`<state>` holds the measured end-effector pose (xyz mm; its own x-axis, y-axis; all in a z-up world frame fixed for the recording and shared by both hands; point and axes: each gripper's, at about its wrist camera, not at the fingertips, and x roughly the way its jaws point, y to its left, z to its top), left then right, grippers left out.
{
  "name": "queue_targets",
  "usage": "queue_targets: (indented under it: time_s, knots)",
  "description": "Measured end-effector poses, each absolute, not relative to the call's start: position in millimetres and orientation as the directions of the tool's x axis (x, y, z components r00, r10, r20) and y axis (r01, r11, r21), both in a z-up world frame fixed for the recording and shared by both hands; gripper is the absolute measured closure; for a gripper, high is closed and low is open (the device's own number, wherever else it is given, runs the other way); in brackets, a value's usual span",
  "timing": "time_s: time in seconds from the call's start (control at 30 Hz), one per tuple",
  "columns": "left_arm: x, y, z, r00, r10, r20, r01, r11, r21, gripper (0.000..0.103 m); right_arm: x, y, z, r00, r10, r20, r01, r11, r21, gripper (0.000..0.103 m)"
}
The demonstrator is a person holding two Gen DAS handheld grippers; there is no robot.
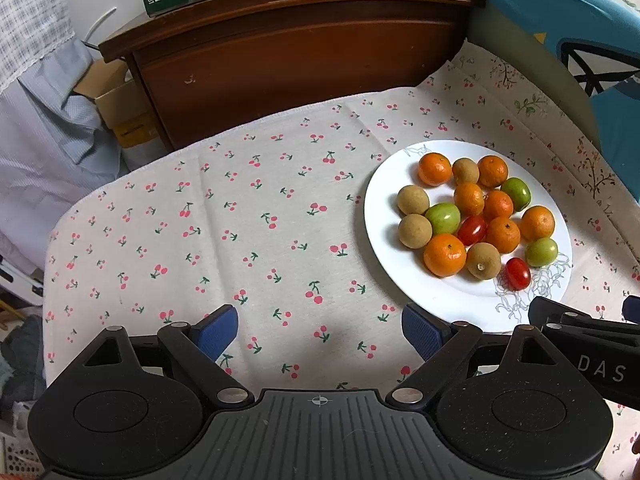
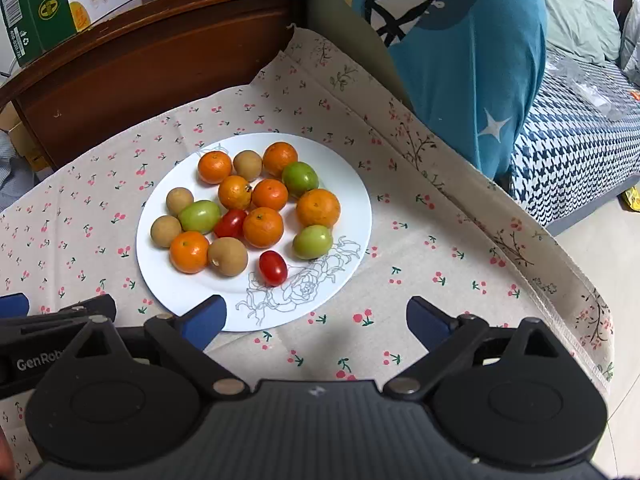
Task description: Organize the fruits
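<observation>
Cherry-print cloth is covering the desk (image 2: 460, 248), w/ white plate (image 2: 352, 184) of mixed fruit sitting mid-desk. Both the left hand-held gripper (image 1: 320, 330) & right hand-held gripper (image 2: 316, 320) are hovering apart, empty; the near cherry tomato (image 2: 273, 267) is lying just ahead-left of the right one, long axis near-far, so right is nearer.

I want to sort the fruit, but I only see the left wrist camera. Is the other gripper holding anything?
Observer: No. The right gripper is open, with only tablecloth showing between its fingers.
Child: Is there room on the cloth to the right of the plate?
Observer: Yes. Right of the plate, a strip of cloth with nothing on it runs to the table's edge, where it hangs down.
Child: What's past that edge?
Observer: A bed with a blue and white patterned cover.
</observation>
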<state>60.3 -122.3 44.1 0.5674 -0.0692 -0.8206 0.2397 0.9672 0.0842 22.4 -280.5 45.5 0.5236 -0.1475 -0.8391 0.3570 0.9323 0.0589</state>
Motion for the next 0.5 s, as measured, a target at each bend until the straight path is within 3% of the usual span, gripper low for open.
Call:
queue_targets:
  time_s: [0.5]
  knots:
    - [58.1, -118.8, 42.2, 0.564, -0.058, -0.824, 0.242, 0.965, 0.098, 0.013, 22.4, -276.4, 45.2, 0.532, -0.138, -0.836, 0.329, 0.943, 0.054, 0.007]
